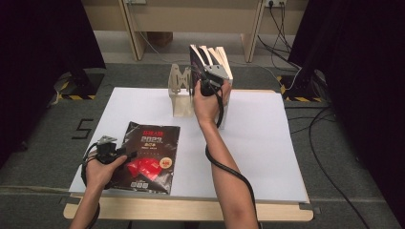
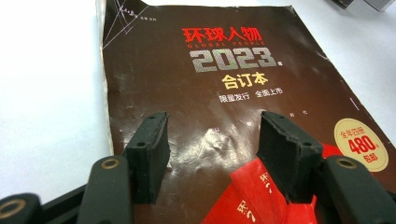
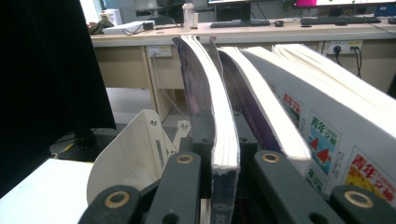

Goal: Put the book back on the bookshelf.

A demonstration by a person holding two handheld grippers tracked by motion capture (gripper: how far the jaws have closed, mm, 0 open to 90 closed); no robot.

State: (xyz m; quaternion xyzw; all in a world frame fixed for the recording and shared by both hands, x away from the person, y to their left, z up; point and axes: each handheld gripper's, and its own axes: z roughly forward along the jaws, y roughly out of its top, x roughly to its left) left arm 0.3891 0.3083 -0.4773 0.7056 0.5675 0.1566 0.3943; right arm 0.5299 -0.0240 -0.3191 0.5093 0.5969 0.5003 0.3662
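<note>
A dark magazine [image 1: 152, 156] [image 2: 224, 93] with red and silver print lies flat at the table's front left. My left gripper [image 1: 128, 153] [image 2: 212, 140] rests at its left edge, jaws spread open over the cover with nothing pinched. Several books [image 1: 212, 59] stand upright at the back of the table against a cream bookend [image 1: 180, 90] [image 3: 133, 154]. My right gripper [image 1: 206, 81] [image 3: 223, 154] is up among them, shut on the spine edge of the leftmost dark-covered book [image 3: 210, 107], which leans slightly away from its neighbours [image 3: 299, 112].
The white table top [image 1: 267, 143] has free room to the right and in the middle. A wooden desk [image 1: 191, 19] stands beyond the table, black curtains hang on both sides, and cables trail on the floor at the right [image 1: 325, 124].
</note>
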